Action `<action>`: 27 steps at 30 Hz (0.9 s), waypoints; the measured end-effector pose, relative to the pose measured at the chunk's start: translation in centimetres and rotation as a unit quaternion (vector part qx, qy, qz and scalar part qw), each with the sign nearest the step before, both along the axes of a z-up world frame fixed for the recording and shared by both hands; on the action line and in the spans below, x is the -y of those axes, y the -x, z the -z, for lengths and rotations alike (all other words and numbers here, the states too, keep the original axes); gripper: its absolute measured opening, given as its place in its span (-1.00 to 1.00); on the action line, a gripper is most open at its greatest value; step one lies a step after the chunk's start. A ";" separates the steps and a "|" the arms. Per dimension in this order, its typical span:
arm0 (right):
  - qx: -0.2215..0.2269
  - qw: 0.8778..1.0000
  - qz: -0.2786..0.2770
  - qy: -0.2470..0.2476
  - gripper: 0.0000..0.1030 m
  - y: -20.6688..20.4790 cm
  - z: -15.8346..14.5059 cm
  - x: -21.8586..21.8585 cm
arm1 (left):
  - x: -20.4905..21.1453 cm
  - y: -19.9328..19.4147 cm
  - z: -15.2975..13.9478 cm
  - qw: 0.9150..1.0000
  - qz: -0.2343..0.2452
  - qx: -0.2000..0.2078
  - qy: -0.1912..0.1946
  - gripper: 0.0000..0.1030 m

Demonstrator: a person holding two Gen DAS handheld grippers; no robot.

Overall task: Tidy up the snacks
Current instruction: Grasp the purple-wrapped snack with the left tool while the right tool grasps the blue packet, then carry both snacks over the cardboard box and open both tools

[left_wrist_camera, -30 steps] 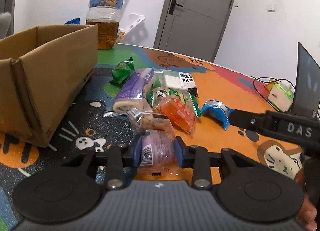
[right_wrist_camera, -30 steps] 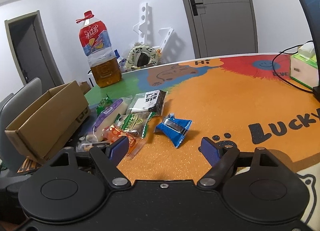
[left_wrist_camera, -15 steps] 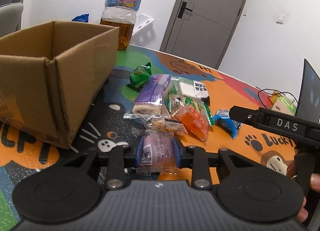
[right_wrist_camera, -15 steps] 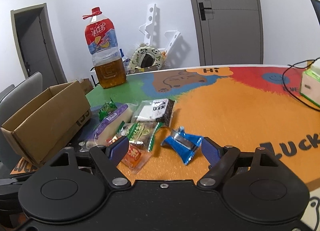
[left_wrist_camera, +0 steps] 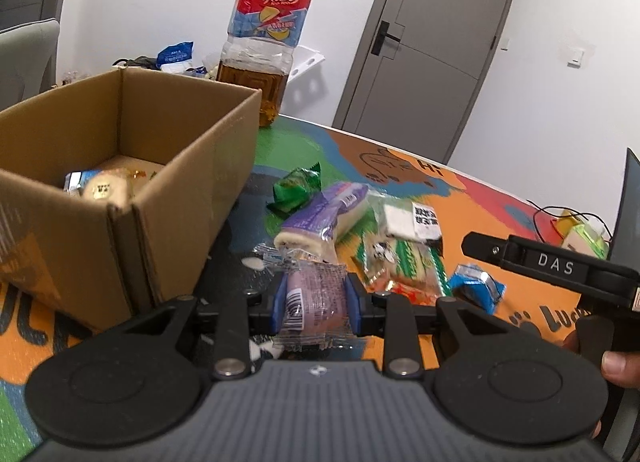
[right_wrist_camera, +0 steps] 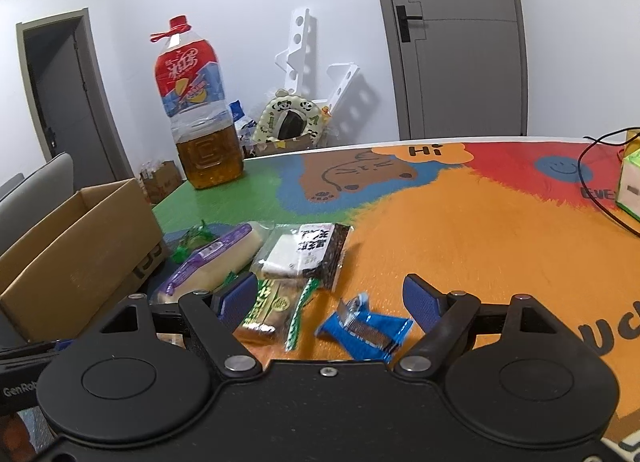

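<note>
Cardboard box [left_wrist_camera: 132, 182] open-topped, up and left of the left gripper [left_wrist_camera: 314, 304], nearer that hand. Jaws clamped on purple snack packet [left_wrist_camera: 314, 298], long axis pointing forward. Right gripper [right_wrist_camera: 332, 302] spread wide, empty, over blue packet [right_wrist_camera: 366, 328] on table [right_wrist_camera: 480, 230].

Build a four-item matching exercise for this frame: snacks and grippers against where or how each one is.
Things:
1. purple packet
2. blue packet
3. round snack
4. right gripper

States:
A. open
B. lying on the orange mat
C. inside the box
D. clamped in the left gripper

Pairs: 1-D, 2-B, 3-C, 4-A
</note>
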State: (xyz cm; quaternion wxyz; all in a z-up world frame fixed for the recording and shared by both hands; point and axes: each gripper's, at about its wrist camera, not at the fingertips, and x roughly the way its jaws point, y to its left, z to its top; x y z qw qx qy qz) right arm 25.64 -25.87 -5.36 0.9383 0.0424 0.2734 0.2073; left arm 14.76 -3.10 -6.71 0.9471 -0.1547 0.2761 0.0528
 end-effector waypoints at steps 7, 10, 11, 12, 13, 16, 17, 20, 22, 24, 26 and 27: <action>-0.018 1.000 0.006 0.001 0.55 -1.8 1.5 -0.1 | 0.1 -0.4 0.0 1.000 -0.002 -0.002 -0.005 -0.43; -0.047 0.999 0.013 -0.009 0.44 -2.4 2.7 0.3 | 0.2 -0.3 0.2 1.000 -0.002 -0.004 -0.005 -0.43; -0.050 0.999 0.012 -0.011 0.25 -2.4 2.9 0.4 | 0.2 -0.3 0.2 1.000 -0.003 -0.005 -0.003 -0.43; -0.043 0.999 0.015 -0.005 0.03 -2.2 2.9 0.4 | 0.2 -0.3 0.2 1.000 -0.003 -0.005 -0.003 -0.43; -0.047 0.999 0.015 -0.002 -0.13 -2.1 2.9 0.4 | 0.2 -0.3 0.2 1.000 -0.003 -0.005 -0.004 -0.43; -0.052 0.998 0.013 -0.020 -0.26 -1.8 2.7 0.9 | 0.4 -0.1 0.1 1.000 -0.001 -0.006 0.000 -0.43; -0.048 0.999 0.014 -0.019 -0.28 -1.5 2.7 1.0 | 0.4 0.0 0.0 1.000 0.000 -0.004 0.000 -0.43; -0.048 0.998 0.017 -0.027 -0.31 -0.7 2.5 1.4 | 0.4 0.5 -0.3 1.000 0.000 0.001 0.000 -0.43; -0.044 0.998 0.020 -0.031 -0.32 0.0 2.2 1.5 | 0.5 0.8 -0.6 1.000 0.001 0.005 0.000 -0.43; -0.039 0.998 0.021 -0.036 -0.34 0.8 1.7 1.8 | 0.5 1.2 -0.9 1.000 0.002 0.010 0.001 -0.43; -0.032 0.998 0.021 -0.040 -0.35 1.5 1.2 2.0 | 0.6 1.7 -1.3 1.000 0.002 0.016 0.001 -0.43; -0.028 0.998 0.021 -0.042 -0.35 1.8 0.9 2.0 | 0.6 2.0 -1.6 1.000 0.003 0.020 0.002 -0.43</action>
